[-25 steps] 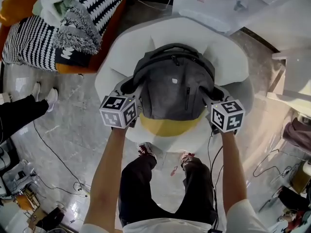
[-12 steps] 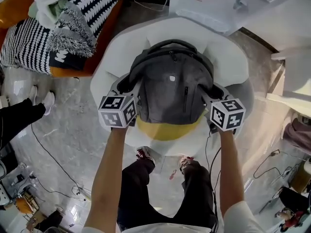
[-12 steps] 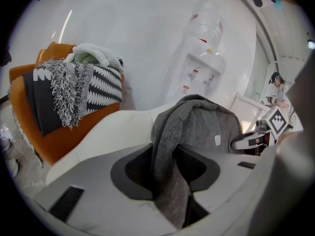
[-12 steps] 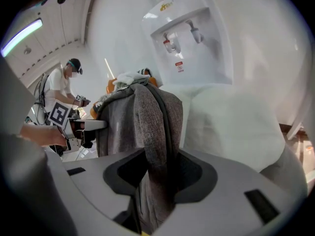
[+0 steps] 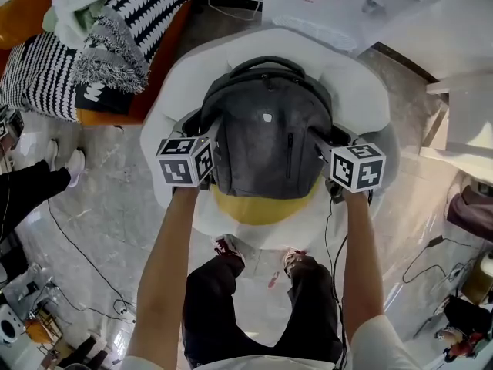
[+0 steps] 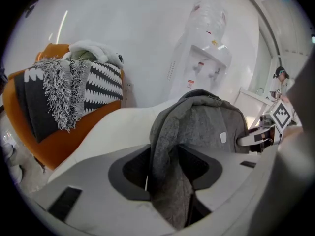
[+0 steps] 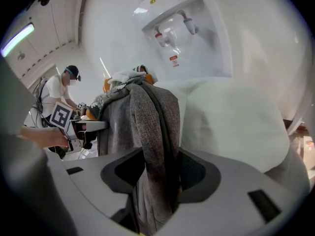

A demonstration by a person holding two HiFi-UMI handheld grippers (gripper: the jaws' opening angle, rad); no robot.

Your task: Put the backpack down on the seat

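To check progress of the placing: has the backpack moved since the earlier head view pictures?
Yes, slightly: the backpack has shifted up the picture, its top handle now nearer the rim of the white backrest.

A lounge-style room used as a recording space.
A white armchair (image 5: pixel 362 91) stands beside an orange sofa (image 6: pixel 66 139) draped with striped throws (image 5: pixel 146 10); a water dispenser (image 6: pixel 204 63) stands by the wall, loose cables (image 5: pixel 73 241) trail over the glossy stone floor (image 5: pixel 115 191), and a second person (image 7: pixel 59 90) in a cap stands nearby.
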